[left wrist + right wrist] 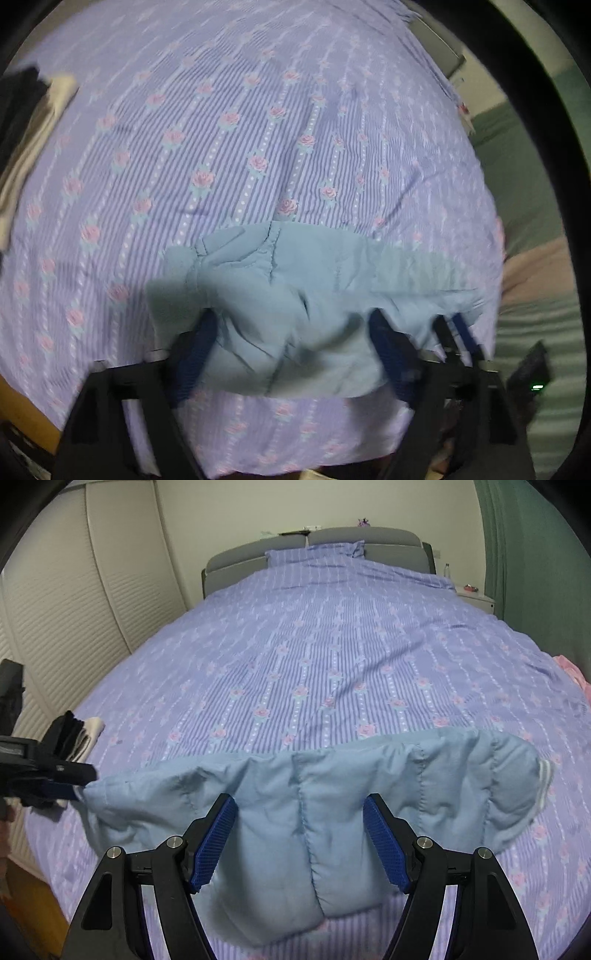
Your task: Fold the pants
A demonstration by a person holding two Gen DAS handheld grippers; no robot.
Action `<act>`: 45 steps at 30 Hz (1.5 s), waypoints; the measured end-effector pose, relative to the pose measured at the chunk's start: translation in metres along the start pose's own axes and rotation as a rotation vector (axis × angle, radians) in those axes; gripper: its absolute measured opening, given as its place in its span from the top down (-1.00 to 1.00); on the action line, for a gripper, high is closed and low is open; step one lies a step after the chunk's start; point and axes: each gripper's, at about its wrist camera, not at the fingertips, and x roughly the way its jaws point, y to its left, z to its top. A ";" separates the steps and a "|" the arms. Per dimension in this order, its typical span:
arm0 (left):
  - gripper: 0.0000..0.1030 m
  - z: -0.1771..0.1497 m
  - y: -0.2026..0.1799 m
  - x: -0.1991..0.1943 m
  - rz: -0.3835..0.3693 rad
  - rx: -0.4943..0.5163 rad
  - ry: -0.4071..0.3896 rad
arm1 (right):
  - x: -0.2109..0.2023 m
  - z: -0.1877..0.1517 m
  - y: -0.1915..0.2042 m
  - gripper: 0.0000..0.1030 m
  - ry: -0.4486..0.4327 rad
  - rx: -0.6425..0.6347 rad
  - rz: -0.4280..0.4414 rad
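Light blue pants (306, 812) lie across the near end of a bed with a purple flowered cover (332, 657). In the right wrist view my right gripper (301, 812) is open, its blue pads either side of the pants' middle seam. My left gripper (79, 786) shows at the left of that view, pinching the pants' left end. In the left wrist view my left gripper (295, 325) has the bunched blue cloth (295, 295) between its blue pads, lifted a little. The right gripper's fingers (458, 332) show at the right there.
A folded pile of dark and cream clothes (79, 734) lies at the bed's left edge, also in the left wrist view (29, 129). A slatted wardrobe (66, 590) stands left. A grey headboard (332, 539) is far. A green curtain (517, 554) and pink cloth (570, 672) are right.
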 end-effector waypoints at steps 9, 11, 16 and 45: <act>-0.80 0.002 -0.015 -0.023 0.160 0.184 -0.103 | 0.003 0.010 0.010 -0.42 -0.001 -0.034 0.015; -0.80 0.000 -0.027 -0.023 0.176 0.295 -0.121 | -0.004 0.011 0.008 -0.42 -0.006 -0.029 0.026; -0.82 -0.021 -0.074 -0.016 0.227 0.725 -0.195 | -0.035 -0.001 -0.011 -0.42 -0.063 -0.008 0.037; 0.89 -0.011 -0.168 0.084 0.060 1.124 0.012 | -0.045 -0.053 -0.135 -0.42 -0.091 0.214 -0.171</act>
